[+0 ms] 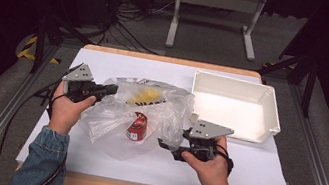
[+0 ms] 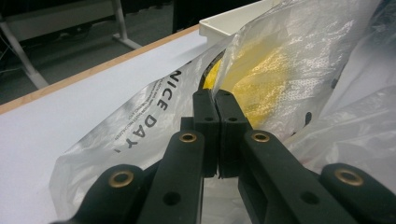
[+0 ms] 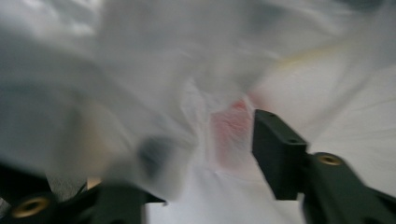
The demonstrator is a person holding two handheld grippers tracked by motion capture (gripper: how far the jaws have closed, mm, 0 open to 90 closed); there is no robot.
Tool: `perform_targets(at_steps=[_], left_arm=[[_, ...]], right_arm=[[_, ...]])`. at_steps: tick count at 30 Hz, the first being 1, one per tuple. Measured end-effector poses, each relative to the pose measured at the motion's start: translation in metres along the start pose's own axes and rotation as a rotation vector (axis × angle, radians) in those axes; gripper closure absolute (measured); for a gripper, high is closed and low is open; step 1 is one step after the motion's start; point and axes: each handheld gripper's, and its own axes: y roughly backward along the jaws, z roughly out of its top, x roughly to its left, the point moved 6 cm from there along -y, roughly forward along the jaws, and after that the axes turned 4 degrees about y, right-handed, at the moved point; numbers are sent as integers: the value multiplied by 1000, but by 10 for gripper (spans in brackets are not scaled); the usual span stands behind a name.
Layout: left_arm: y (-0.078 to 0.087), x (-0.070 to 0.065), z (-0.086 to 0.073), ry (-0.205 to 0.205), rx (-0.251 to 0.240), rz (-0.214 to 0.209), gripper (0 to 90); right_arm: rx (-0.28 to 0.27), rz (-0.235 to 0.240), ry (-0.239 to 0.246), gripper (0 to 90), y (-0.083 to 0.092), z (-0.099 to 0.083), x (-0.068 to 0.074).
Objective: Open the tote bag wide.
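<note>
A clear plastic bag lies crumpled on the middle of the white table. Inside it are a red can and something yellow. My left gripper is at the bag's left edge. In the left gripper view its jaws are pressed together on a fold of the printed bag, with the yellow thing just behind. My right gripper is at the bag's right side. Its jaws stand wide apart, plastic drapes over the left one, and the can shows as a red blur.
A white empty bin stands at the table's back right, close to the bag, and its corner shows past the bag. Beyond the table's far edge are cables and a white frame on the floor.
</note>
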Motion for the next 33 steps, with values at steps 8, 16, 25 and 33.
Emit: perform_targets(at_steps=[8, 16, 25, 33], left_arm=[[-12, 9, -8, 19, 21, 8, 889], [-13, 12, -11, 31, 21, 14, 889], [-14, 15, -15, 45, 27, 27, 889], [-9, 9, -9, 32, 10, 24, 889]], right_arm=[[-13, -38, 6, 351, 29, 2, -6], [75, -81, 107, 347, 64, 18, -15], [28, -41, 89, 888, 68, 14, -15], [0, 3, 109, 899, 78, 26, -2]])
